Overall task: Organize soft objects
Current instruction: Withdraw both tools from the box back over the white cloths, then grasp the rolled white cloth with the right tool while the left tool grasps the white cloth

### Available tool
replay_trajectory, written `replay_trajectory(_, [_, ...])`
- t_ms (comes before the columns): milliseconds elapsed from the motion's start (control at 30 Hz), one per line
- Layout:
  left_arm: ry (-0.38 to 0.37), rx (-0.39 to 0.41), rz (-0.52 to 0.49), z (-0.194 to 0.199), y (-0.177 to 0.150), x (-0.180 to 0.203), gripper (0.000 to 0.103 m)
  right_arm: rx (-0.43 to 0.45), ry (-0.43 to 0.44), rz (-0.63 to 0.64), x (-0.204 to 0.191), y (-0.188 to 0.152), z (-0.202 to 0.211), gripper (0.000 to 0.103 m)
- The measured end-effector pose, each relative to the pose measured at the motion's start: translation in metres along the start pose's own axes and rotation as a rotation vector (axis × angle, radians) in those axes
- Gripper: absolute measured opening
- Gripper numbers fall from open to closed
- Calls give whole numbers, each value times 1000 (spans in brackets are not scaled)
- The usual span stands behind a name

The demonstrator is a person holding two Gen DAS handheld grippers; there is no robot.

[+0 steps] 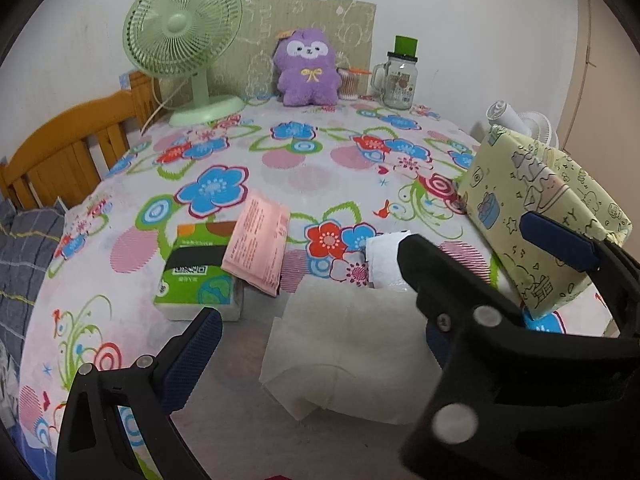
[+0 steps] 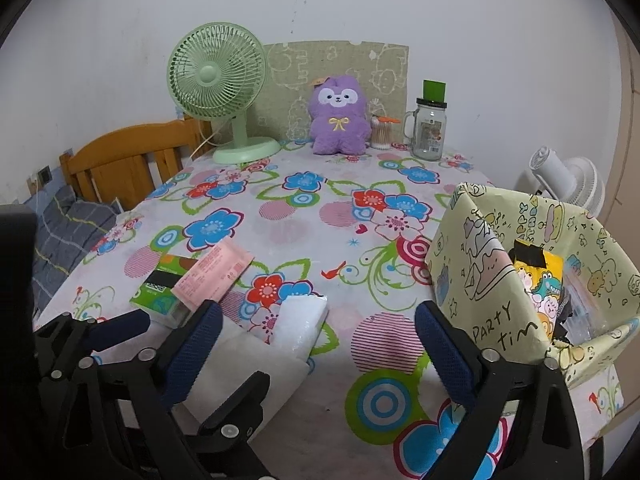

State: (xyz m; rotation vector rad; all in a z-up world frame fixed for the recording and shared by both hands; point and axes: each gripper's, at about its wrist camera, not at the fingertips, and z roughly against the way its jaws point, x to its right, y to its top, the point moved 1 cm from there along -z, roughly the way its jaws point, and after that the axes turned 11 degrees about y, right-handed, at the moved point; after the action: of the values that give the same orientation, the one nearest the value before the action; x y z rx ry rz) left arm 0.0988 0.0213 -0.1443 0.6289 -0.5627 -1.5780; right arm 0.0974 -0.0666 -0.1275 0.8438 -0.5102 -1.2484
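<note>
Task was judged partly done: some printed packets were seen already inside the yellow paper-covered box (image 2: 500, 280) at table's right edge. Left out on the floral cloth (image 2: 320, 208): green tissue pack (image 1: 200, 276), pink packet (image 1: 260, 248) leaning on it, white folded tissue (image 1: 344, 352), white crinkly pack (image 2: 300, 320). Left gripper (image 1: 320, 340) and right gripper (image 2: 320, 344) were noted wide apart, nothing held, approx. over the tissue.

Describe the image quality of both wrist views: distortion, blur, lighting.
Left wrist view: strong fisheye bending, dark vignette corners; the left gripper looms large, sharp enough, while the white tissue sheet near it looks soft. Right wrist view: same curvature, even dim indoor light, the right gripper casting a soft shadow on the floral tablecloth.
</note>
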Motion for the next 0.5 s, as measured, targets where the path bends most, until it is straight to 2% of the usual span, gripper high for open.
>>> replay_trajectory(167, [-9, -11, -9, -4, -2, 0, 103, -44, 60, -46, 3, -4, -11, 88])
replay_trajectory(500, [8, 0, -49, -10, -4, 8, 103, -95, 41, -84, 9, -13, -25, 82])
